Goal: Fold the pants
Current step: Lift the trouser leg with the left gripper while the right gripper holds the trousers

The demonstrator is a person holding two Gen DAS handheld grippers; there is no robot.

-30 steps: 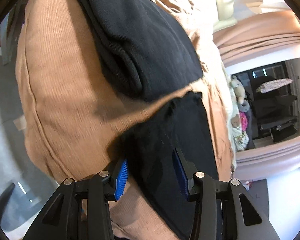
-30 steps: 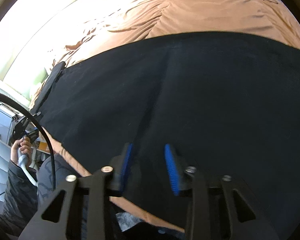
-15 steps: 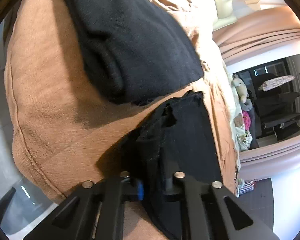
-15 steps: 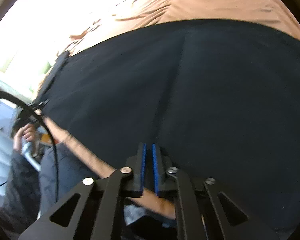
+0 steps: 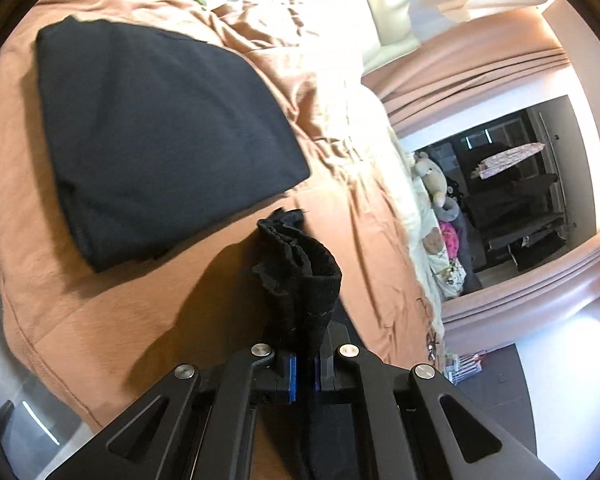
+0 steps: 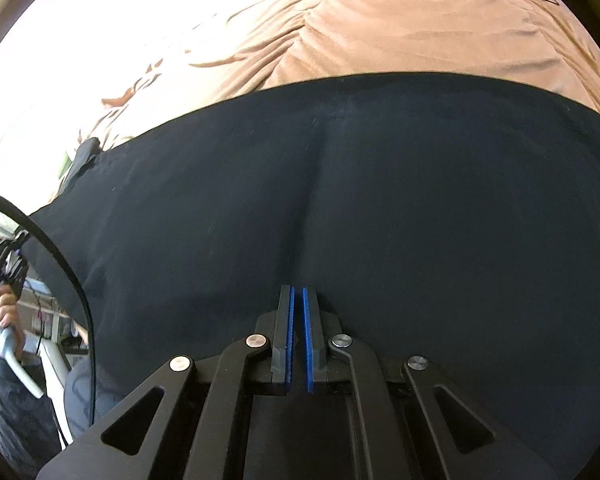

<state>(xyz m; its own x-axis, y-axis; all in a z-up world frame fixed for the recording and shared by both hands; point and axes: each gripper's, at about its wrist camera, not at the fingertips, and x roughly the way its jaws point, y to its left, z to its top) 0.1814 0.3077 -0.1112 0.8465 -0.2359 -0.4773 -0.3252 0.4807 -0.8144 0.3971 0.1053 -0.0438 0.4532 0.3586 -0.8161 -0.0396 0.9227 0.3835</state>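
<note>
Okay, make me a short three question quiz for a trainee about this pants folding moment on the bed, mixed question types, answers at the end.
1. True or false: the left claw is shut on a bunched edge of the black pants.
2. Multiple choice: what lies beyond that bunched edge on the brown bedspread? A) a folded black garment B) a red towel C) a laptop
3. Fill in: in the right wrist view, the right claw has its blue pads nearly ____ over the black pants.

Key: 1 true; 2 A; 3 together.
</note>
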